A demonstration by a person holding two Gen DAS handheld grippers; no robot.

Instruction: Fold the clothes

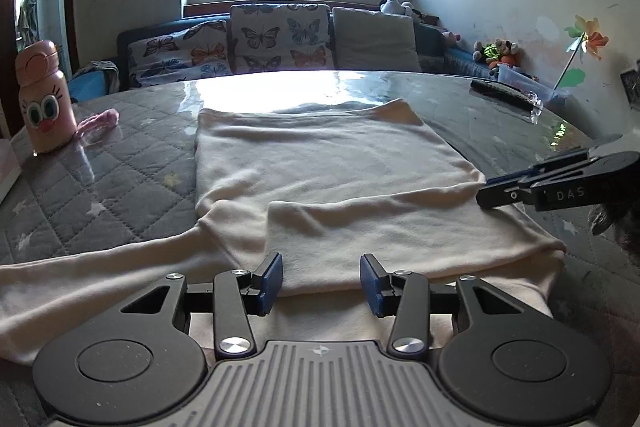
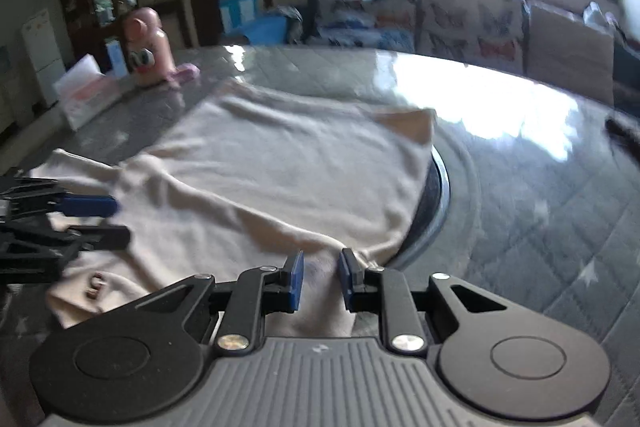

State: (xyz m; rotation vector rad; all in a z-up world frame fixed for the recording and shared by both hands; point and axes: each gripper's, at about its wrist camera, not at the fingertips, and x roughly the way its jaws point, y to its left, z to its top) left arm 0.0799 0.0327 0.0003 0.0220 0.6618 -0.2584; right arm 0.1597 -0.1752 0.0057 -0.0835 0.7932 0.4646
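Two grippers are at work over one cream-coloured soft knit garment (image 1: 328,163), which lies partly folded on the round table under its grey quilted star-print cover and clear glossy sheet (image 1: 120,163). Your left gripper (image 1: 321,279) hovers low at the garment's near edge with its blue-padded fingers (image 1: 272,273) spread apart and only flat cloth showing in the gap, nothing pinched. From that camera the folded body runs toward 12 o'clock, a layer is doubled over across the near part, and a long sleeve trails off toward 8 o'clock. Your right gripper (image 2: 320,281) comes in at 3 o'clock in the left view (image 1: 496,189); its own camera shows a bunched ridge of the cream cloth rising between the blue pads (image 2: 297,279). The pads stand a little apart and the picture is blurred, so you cannot tell whether they are actually pinching the fabric. In the right view the garment's far corner sits at 1 o'clock, beside the rim of a round raised turntable (image 2: 438,195) that the cloth partly drapes over. At 10 o'clock in the left view a pink plastic bottle with a cartoon face (image 1: 44,99) stands upright, with a small pink object (image 1: 100,121) just beside it on the table.
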